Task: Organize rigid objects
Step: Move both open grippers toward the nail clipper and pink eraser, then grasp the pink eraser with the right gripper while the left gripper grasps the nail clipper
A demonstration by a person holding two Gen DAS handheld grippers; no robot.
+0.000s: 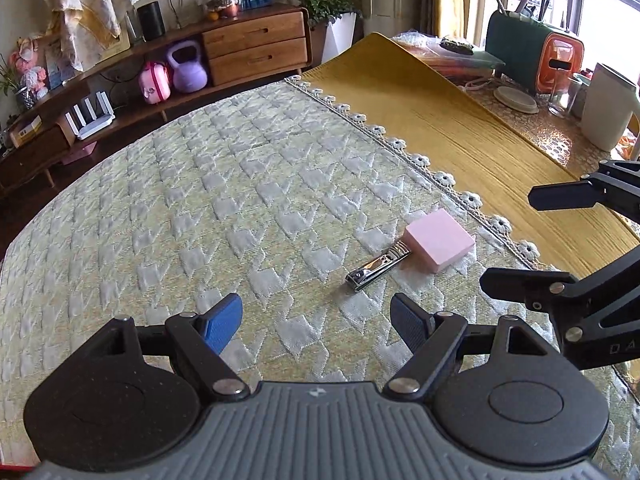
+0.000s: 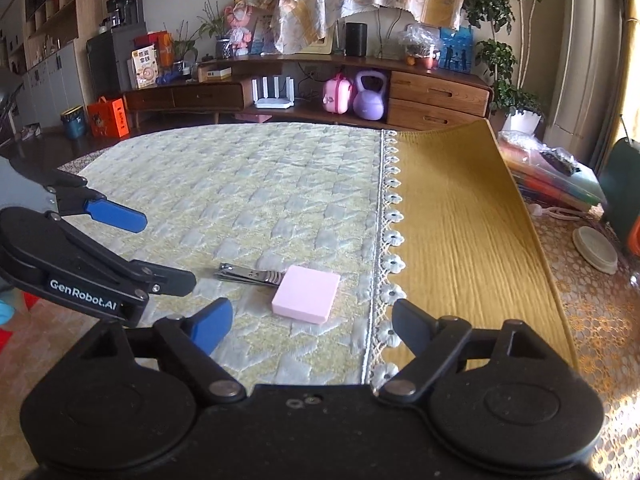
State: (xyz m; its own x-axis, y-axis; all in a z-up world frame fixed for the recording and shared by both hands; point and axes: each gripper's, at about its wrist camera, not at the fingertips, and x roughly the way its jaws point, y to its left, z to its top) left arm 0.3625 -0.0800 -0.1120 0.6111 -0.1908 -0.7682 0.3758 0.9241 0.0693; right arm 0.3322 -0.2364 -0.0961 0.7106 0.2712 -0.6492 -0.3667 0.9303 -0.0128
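In the left wrist view, the left gripper [image 1: 316, 324] stands wide open with nothing between its blue pads. The nail clipper [image 1: 378, 267] lies on the quilted cloth [image 1: 200, 184] ahead of the jaws and a little toward the right-hand finger. Its long axis runs diagonally, the near end pointing back toward the jaws and the far end slanting up and right until it meets the pink block [image 1: 439, 240], which it touches or nearly touches. The block lies further ahead and to the right, near the lace trim. The right gripper [image 1: 508, 240] comes in from the right edge, its jaws also apart and empty.

In the right wrist view, the right gripper [image 2: 312, 322] is open and holds nothing. The pink block [image 2: 307, 294] lies flat just ahead of the jaws, close to the middle of the gap, one edge roughly square to the fingers. The nail clipper [image 2: 248, 273] lies beyond and to the left, its long axis nearly crosswise to the fingers. The left gripper [image 2: 160, 248] enters from the left with jaws spread, near the clipper's free end.

By this layout the right gripper looks nearer the block, the left nearer the clipper.
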